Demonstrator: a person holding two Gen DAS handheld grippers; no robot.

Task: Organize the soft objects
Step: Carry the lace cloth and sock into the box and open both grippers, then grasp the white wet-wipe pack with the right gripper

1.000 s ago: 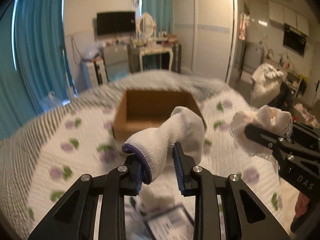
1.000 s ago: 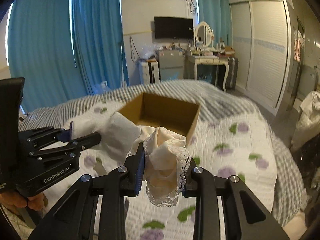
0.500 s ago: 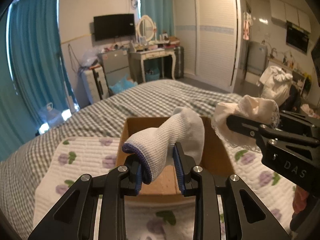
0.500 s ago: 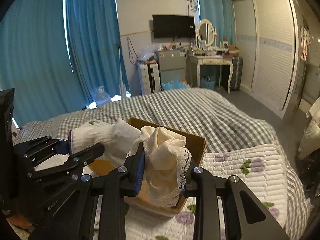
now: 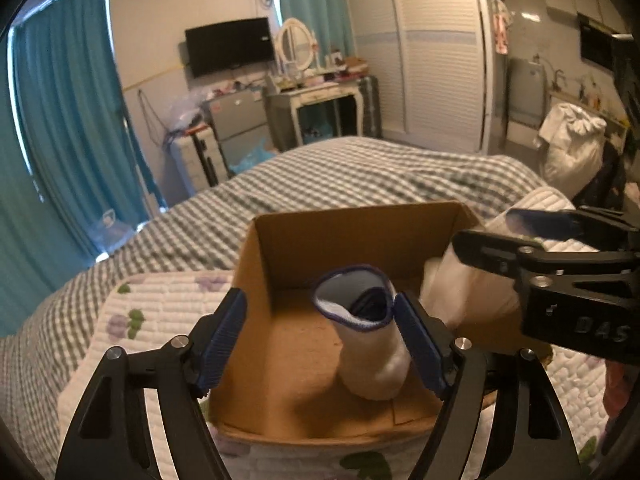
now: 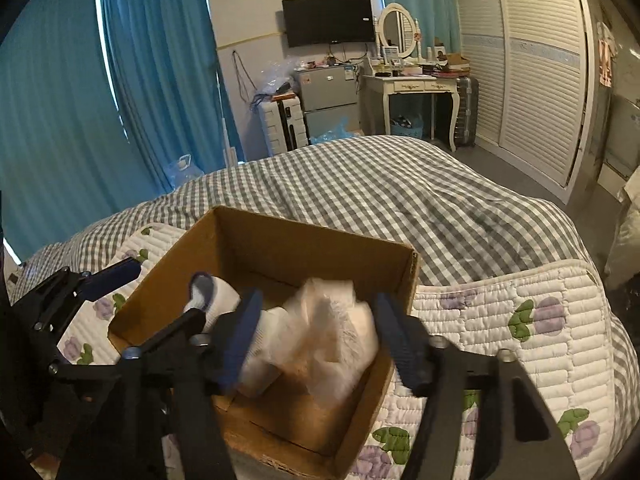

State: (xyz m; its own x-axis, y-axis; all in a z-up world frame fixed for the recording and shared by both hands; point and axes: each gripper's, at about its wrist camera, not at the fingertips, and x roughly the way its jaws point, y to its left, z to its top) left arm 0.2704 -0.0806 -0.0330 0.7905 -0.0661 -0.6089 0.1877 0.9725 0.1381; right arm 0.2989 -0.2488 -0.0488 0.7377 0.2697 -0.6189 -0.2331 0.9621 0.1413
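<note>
1. Here, the jaws of the left gripper (image 5: 320,338) are spread wide over the open brown cardboard box (image 5: 352,236); nothing is gripped.
2. The white ribbed sock with a purple cuff (image 5: 366,332) is seen inside the box, cuff upward, beside the right pad.
3. The right gripper (image 6: 320,340) is likewise parted, and the cream lace-trimmed cloth (image 6: 332,332), somewhat blurred, appears to be lying loose in the box.
4. The box is set on a white quilted floral blanket (image 6: 516,332).

Your cardboard box (image 5: 352,236) at frame centre is matt brown with a rough torn edge. The sock (image 5: 368,344) inside is ribbed knit cloth. The quilt (image 6: 520,332) at lower right is stitched, padded fabric. Each tool (image 5: 320,340) has matt black plastic arms with ridged blue pads (image 5: 224,336).
</note>
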